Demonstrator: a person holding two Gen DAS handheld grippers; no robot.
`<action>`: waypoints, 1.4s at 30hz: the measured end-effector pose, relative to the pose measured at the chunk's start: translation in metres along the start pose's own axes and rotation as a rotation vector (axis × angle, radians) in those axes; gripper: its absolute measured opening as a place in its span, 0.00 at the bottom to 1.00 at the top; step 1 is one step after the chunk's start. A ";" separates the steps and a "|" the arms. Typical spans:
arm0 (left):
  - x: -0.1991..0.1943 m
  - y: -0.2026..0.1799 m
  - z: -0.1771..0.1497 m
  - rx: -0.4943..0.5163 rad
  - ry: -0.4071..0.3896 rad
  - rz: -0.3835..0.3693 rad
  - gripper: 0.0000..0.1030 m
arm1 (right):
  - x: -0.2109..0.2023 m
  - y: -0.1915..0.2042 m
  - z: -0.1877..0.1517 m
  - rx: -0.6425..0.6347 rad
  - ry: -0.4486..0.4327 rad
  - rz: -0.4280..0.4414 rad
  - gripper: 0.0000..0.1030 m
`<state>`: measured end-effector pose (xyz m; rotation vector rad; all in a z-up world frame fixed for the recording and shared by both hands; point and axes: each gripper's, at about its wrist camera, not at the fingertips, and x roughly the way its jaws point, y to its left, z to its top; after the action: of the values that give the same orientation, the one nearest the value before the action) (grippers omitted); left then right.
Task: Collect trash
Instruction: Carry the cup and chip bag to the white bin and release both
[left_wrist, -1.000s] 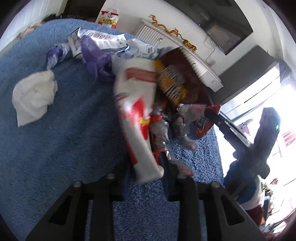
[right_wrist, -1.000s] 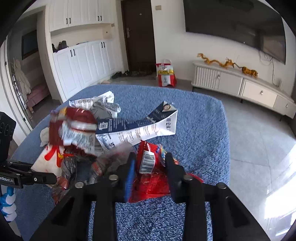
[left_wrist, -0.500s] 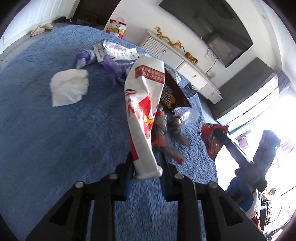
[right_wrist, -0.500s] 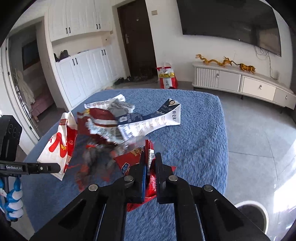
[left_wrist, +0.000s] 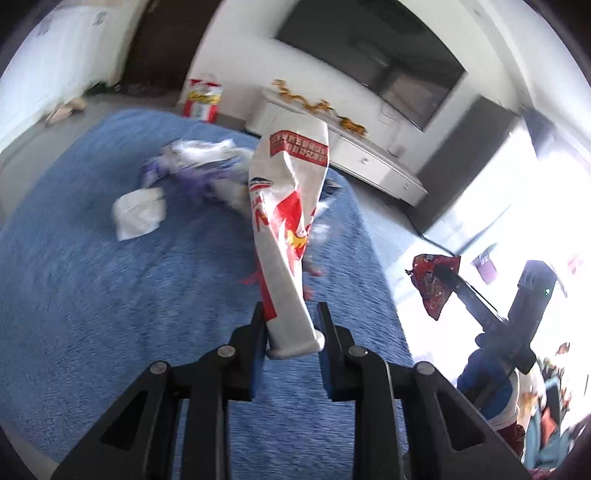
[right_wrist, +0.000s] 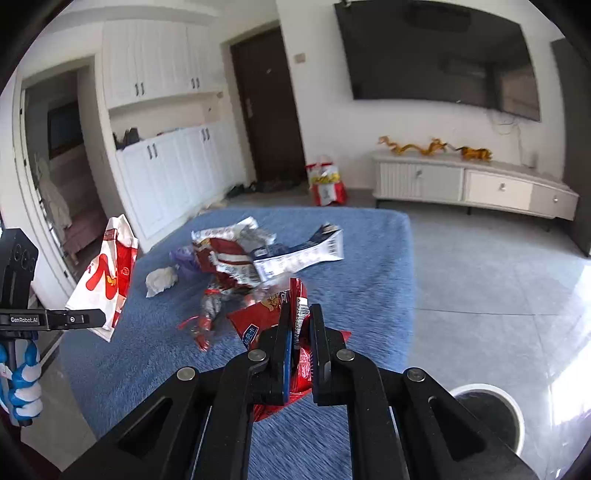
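While both claws hang above the blue rug, each has a wrapper pinched. My left claw is closed down on the bottom end of a white and red snack bag; the bag stands up and away from the fingers, clear of the rug, its printed top edge farthest from me. My right claw has its fingers drawn nearly together on the edge of a red wrapper, barcode strip showing between them; the rest of that wrapper bulges out to the left and below the fingers. Ahead of the right claw, on the rug, lies the remaining litter: a heap of crumpled wrappers, a long blue and white packet at its right side, a crumpled white tissue off to the left, and a small red and silver wrapper nearest me. Low to the right of the right claw, on the grey floor, sits a round white-rimmed bin. Left view is motion-blurred; far litter there is hard to read.
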<state>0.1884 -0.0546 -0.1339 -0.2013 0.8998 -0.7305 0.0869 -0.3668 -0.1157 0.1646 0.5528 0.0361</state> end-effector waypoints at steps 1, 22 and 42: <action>0.002 -0.009 0.001 0.017 0.006 -0.010 0.22 | -0.009 -0.010 -0.003 0.015 -0.012 -0.017 0.07; 0.246 -0.257 -0.027 0.439 0.468 -0.177 0.23 | -0.037 -0.228 -0.120 0.425 0.080 -0.345 0.09; 0.317 -0.271 -0.040 0.387 0.537 -0.167 0.45 | -0.007 -0.264 -0.147 0.495 0.185 -0.422 0.40</action>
<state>0.1516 -0.4582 -0.2394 0.2816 1.2336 -1.1266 0.0004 -0.6061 -0.2790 0.5265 0.7661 -0.5041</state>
